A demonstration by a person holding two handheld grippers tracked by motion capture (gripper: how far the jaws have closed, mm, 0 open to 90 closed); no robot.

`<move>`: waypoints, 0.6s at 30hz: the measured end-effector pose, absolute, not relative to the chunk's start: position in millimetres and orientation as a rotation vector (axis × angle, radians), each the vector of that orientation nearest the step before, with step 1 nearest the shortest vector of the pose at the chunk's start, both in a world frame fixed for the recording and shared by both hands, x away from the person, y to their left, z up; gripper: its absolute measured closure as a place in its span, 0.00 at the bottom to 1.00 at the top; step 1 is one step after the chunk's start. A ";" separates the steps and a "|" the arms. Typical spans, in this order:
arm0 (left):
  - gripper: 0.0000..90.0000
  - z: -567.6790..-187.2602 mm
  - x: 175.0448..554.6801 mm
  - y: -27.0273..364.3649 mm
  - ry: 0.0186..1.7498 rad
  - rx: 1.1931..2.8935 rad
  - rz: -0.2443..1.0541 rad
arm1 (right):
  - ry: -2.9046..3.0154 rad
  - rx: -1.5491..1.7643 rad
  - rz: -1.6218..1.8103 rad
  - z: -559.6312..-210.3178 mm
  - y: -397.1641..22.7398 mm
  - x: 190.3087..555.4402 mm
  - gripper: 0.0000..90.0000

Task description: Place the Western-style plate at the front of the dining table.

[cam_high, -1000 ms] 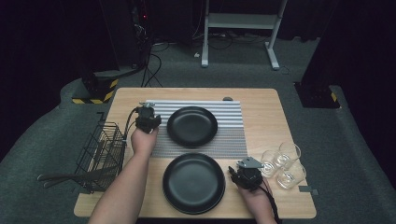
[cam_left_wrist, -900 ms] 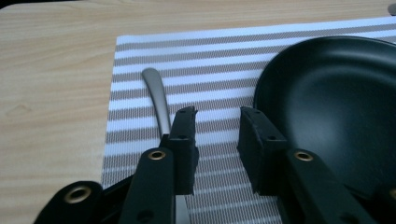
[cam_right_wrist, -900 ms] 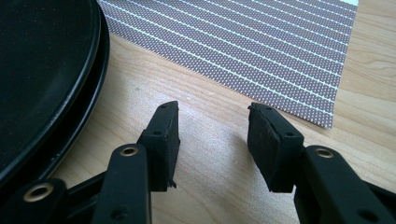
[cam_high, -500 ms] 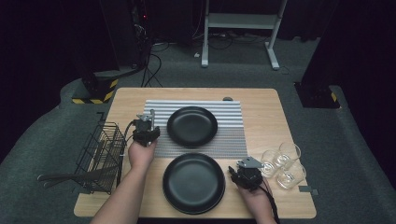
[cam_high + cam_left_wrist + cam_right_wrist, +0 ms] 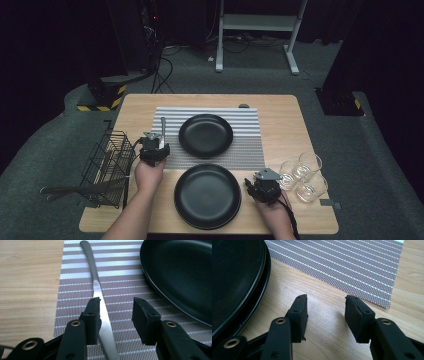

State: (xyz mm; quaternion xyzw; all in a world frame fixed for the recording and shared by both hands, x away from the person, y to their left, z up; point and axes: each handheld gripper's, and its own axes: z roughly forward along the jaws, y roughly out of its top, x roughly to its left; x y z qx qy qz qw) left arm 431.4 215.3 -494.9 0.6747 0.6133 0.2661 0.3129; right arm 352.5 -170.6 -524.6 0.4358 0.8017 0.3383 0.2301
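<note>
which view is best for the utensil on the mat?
Left gripper view: the utensil lies close up on the striped mat, its handle running away between the left gripper's open jaws, which have just been opening. In the high view it is a thin sliver beside that gripper.

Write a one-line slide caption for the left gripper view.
Open tongs straddle a metal utensil lying on the striped placemat beside a black plate.
</note>
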 end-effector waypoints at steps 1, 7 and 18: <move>0.64 -496.1 429.1 216.4 1.612 1.779 0.699 | 2.206 1.199 0.931 -524.6 -170.6 352.5 0.59; 0.62 -504.6 418.6 223.0 1.627 1.786 0.677 | 2.204 1.194 0.930 -524.7 -170.2 352.2 0.59; 0.66 -521.0 400.2 223.8 1.613 1.797 0.650 | 2.201 1.194 0.930 -524.6 -170.2 351.9 0.58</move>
